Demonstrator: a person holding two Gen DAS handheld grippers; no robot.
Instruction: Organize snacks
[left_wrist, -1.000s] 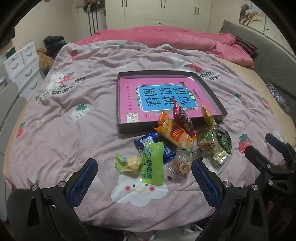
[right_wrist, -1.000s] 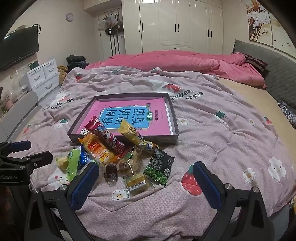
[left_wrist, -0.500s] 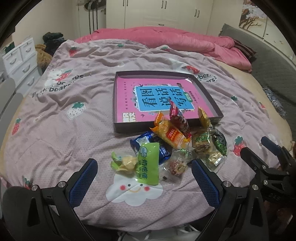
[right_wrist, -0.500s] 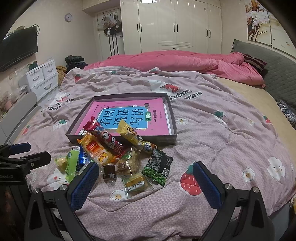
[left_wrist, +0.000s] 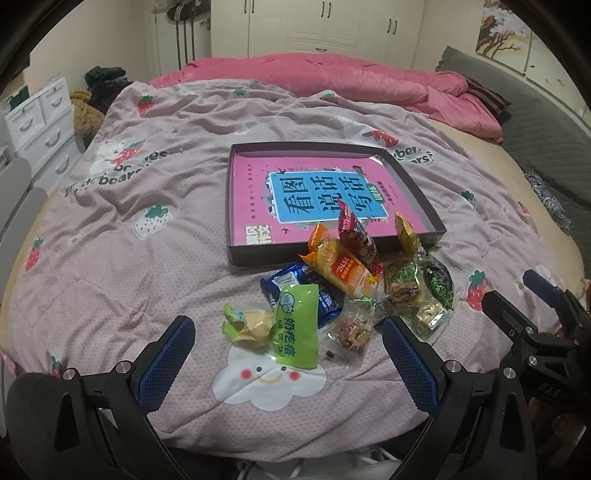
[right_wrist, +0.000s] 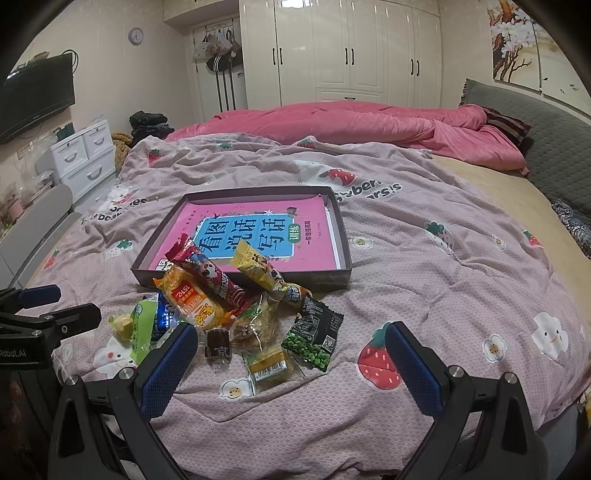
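A pile of wrapped snacks lies on the bed in front of a shallow dark box (left_wrist: 258, 256) (right_wrist: 340, 218) with a pink book inside. The pile includes a green packet (left_wrist: 297, 328), an orange packet (left_wrist: 341, 267) (right_wrist: 192, 299), a red packet (right_wrist: 207, 273), a yellow packet (right_wrist: 258, 271) and a black-green packet (right_wrist: 314, 334). The red and yellow packets lean on the box's front wall. My left gripper (left_wrist: 288, 362) is open and empty just short of the green packet. My right gripper (right_wrist: 291, 360) is open and empty near the pile's front.
A lilac strawberry-print quilt (left_wrist: 129, 258) covers the bed, with a pink duvet (right_wrist: 369, 125) bunched at the far end. White drawers (right_wrist: 85, 155) stand at the left, and wardrobes (right_wrist: 351, 55) at the back. A grey headboard (right_wrist: 546, 155) runs along the right.
Both grippers have moved slightly closer to the snack pile. Both stay open and empty. The snacks and box have not moved.
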